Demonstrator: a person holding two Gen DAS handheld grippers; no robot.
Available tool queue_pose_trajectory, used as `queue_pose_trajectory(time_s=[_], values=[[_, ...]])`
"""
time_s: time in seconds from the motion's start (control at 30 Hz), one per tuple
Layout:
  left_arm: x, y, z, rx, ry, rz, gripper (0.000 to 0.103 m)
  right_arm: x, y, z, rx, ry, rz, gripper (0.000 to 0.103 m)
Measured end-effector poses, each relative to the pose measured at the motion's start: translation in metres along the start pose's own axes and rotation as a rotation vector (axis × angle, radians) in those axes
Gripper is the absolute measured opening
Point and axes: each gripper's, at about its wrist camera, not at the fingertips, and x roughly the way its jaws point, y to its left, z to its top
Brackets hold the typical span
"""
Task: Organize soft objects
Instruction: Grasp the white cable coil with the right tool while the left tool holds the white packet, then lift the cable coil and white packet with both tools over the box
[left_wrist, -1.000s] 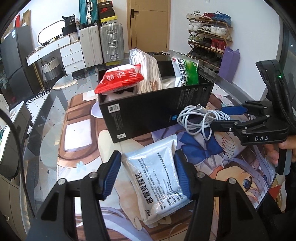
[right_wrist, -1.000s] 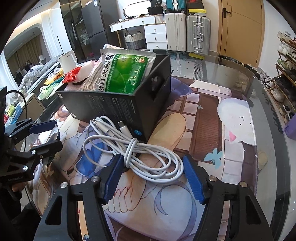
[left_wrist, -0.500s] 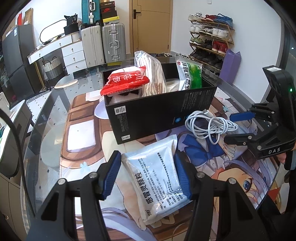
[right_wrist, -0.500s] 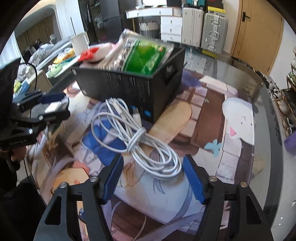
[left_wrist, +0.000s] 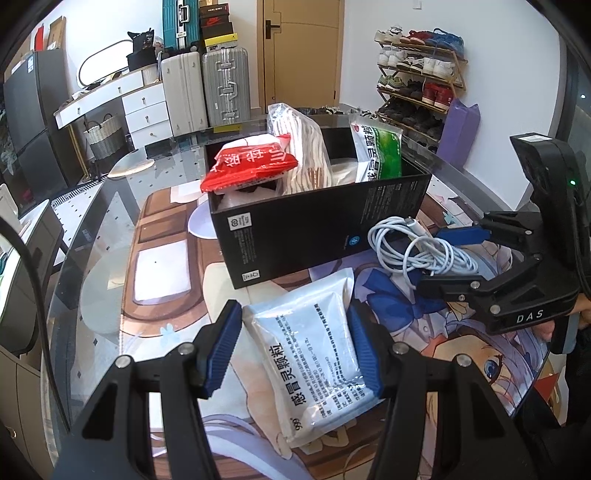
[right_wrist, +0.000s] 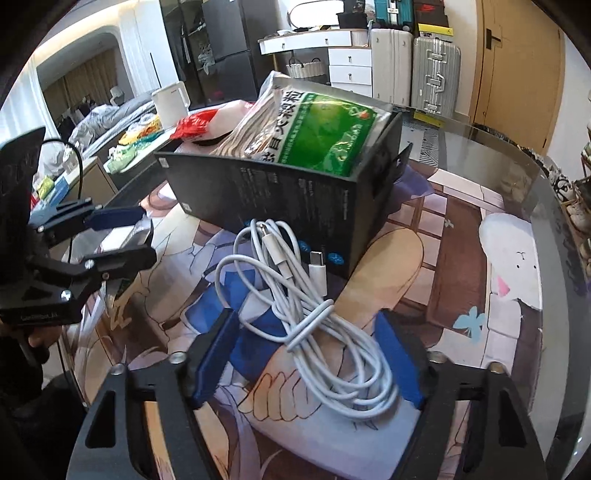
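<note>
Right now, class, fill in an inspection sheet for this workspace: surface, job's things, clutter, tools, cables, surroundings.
Surface: glass table under an anime-print mat.
Job's things: black box holding a red packet, a striped bag and a green packet; white packet lying on the mat.
Clutter: nothing seen.
Tools: left tool shut on the white packet; right tool open around the cable.
Cables: coiled white cable beside the box.
Surroundings: suitcases, shoe rack, door.
</note>
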Motion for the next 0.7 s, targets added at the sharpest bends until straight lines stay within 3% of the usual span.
queue_pose_trajectory(time_s=[0.1,0.27,0.7], values=[[-0.001,0.001,0.001,-0.003,-0.003,0.000,0.057,-0.002,0.000,0.000,-0.001,0.004,0.008,0.051],[-0.003,0.002,0.002,-0.006,-0.012,-0.001,0.057,-0.003,0.004,-0.003,-0.026,0.005,0.025,0.040],[-0.010,0.006,0.003,-0.020,-0.045,-0.001,0.057,-0.013,0.014,-0.003,-0.057,-0.034,0.064,0.031]])
